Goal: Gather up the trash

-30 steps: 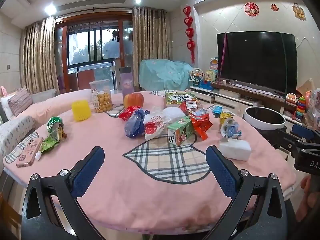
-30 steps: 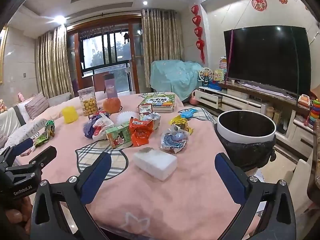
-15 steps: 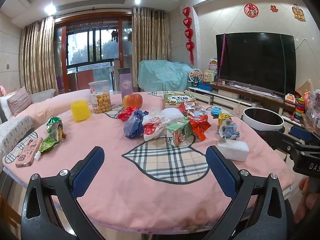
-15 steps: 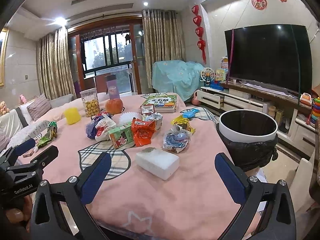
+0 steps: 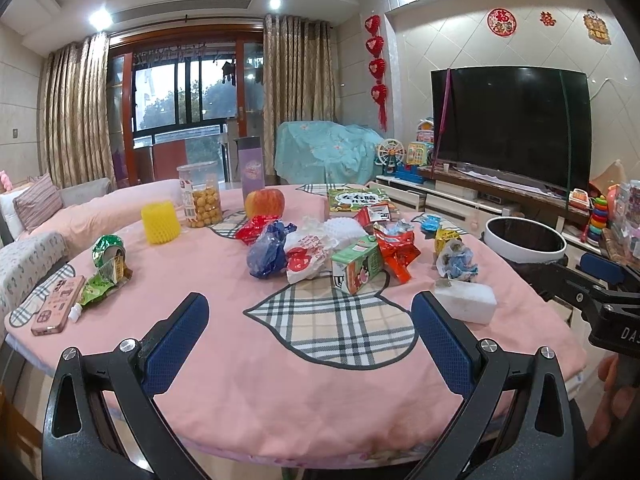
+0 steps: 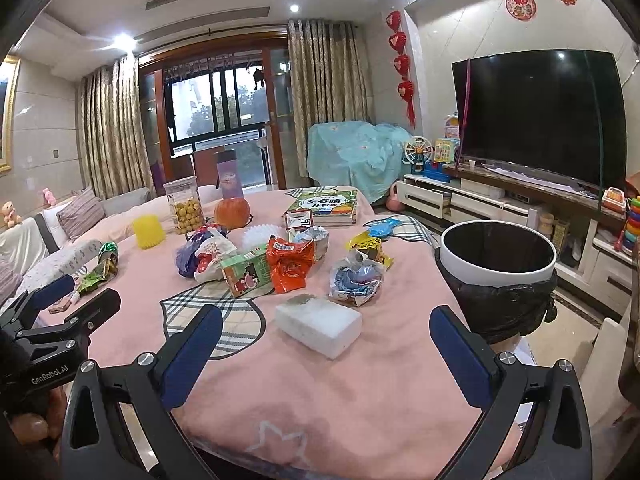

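Trash lies on a pink-clothed round table (image 5: 224, 264): a white foam block (image 6: 319, 324) (image 5: 466, 303), a crumpled blue-white wrapper (image 6: 355, 279), a red snack bag (image 6: 289, 265), a green carton (image 6: 245, 270) (image 5: 357, 270), a blue bag (image 5: 267, 254) and green wrappers (image 5: 105, 268). A white bin with a black liner (image 6: 498, 266) stands right of the table. My left gripper (image 5: 310, 340) is open and empty above the near table edge. My right gripper (image 6: 326, 354) is open and empty just short of the foam block.
An apple (image 5: 265, 203), a snack jar (image 5: 200, 200), a yellow foam sleeve (image 5: 161, 224), a book (image 5: 358, 200) and a pink phone (image 5: 58, 306) are on the table. A TV (image 6: 540, 116) and cabinet stand on the right, a sofa (image 5: 48, 216) on the left.
Both grippers have risen or drawn back very slightly; the table scene sits a little lower in the right view. Nothing was grasped or moved.
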